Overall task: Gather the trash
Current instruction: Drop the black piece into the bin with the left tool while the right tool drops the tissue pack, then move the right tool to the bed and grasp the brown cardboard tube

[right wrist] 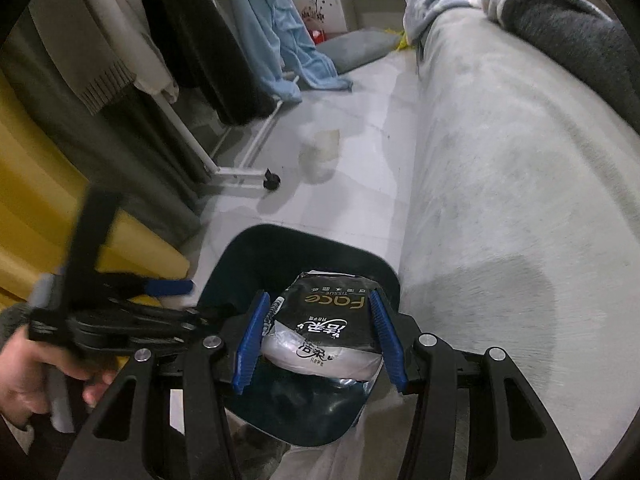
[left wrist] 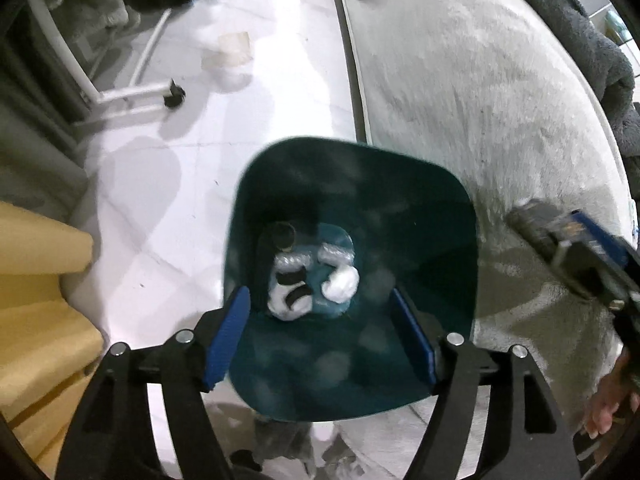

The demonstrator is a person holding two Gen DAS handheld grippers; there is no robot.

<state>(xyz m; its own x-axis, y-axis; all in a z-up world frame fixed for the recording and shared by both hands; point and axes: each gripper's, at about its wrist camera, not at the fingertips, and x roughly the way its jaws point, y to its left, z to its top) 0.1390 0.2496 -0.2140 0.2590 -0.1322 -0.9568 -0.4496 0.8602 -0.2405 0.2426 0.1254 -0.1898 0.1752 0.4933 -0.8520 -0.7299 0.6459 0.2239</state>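
Dark teal plastic forms the bin [left wrist: 352, 364] that stands on the pale tiled floor [left wrist: 160, 208], just beside the grey plush bed [left wrist: 480, 120], and we look straight down into it from the left wrist. Our left gripper [left wrist: 326, 336] hangs over the bin's mouth with its blue pads [left wrist: 228, 340] spread apart and nothing between them. At the bottom of the bin lie crumpled white scraps [left wrist: 340, 286] and a white wad with black markings [left wrist: 290, 294]; whatever is printed on that wad is too blurred for us to read.

From the right wrist, our right gripper [right wrist: 318, 340] is clamped on a black tissue pack [right wrist: 324, 332], held just above the bin's opening [right wrist: 240, 260]. The wrapper carries the word "Face" in gold letters with "TISSUE" in small print beside it, seen upside down, and white Chinese characters that we cannot make out with confidence. A white, softer part of the pack shows below the black print.

A hand [right wrist: 24, 380] grips the left tool at the picture's left edge. Farther off, a white wheeled clothes rack [right wrist: 244, 176] stands on the floor with dark and light-blue garments [right wrist: 288, 40] hanging from it.
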